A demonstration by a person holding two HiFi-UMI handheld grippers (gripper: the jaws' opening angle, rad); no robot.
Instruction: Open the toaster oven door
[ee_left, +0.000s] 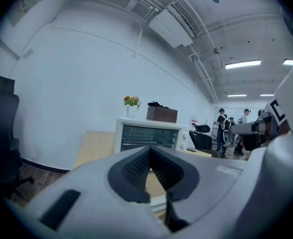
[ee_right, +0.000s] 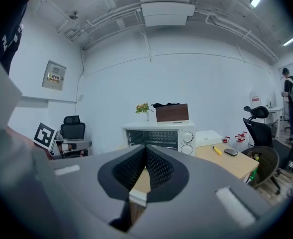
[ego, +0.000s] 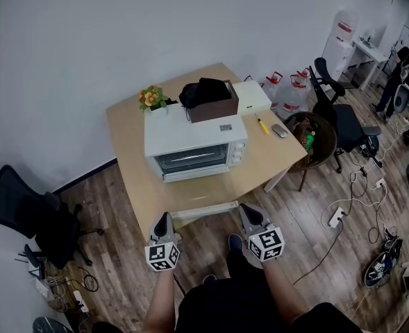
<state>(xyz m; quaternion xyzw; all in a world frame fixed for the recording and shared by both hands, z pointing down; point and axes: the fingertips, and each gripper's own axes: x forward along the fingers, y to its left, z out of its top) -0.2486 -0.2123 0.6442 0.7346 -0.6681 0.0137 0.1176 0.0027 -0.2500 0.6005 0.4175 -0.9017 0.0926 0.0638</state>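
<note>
The toaster oven (ego: 196, 143) sits mid-table (ego: 135, 186), well beyond the left gripper (ego: 164, 217) and right gripper (ego: 248, 210) — both with jaws pressed together on nothing — and its glass-fronted door (ego: 192, 159) is probably stiff, light and breakable, so it is best gripped by its handle, not the glass.

Surface (ego: 190, 196): light wood top, rectangular, standing on a wood-plank floor (ego: 114, 207), back edge close to the white wall. Directly on it: white toaster oven (ego: 194, 148), about centre, glass front facing the near edge, with a bare strip of surface before it. White flat box (ego: 251, 96) at the rear right corner, just beside the oven. Yellow marker (ego: 262, 125) and grey mouse (ego: 279, 130) lie near the right edge, close together but apart. Potted flowers (ego: 151, 98) at rear left; on the surface or on the oven, cannot tell.
</note>
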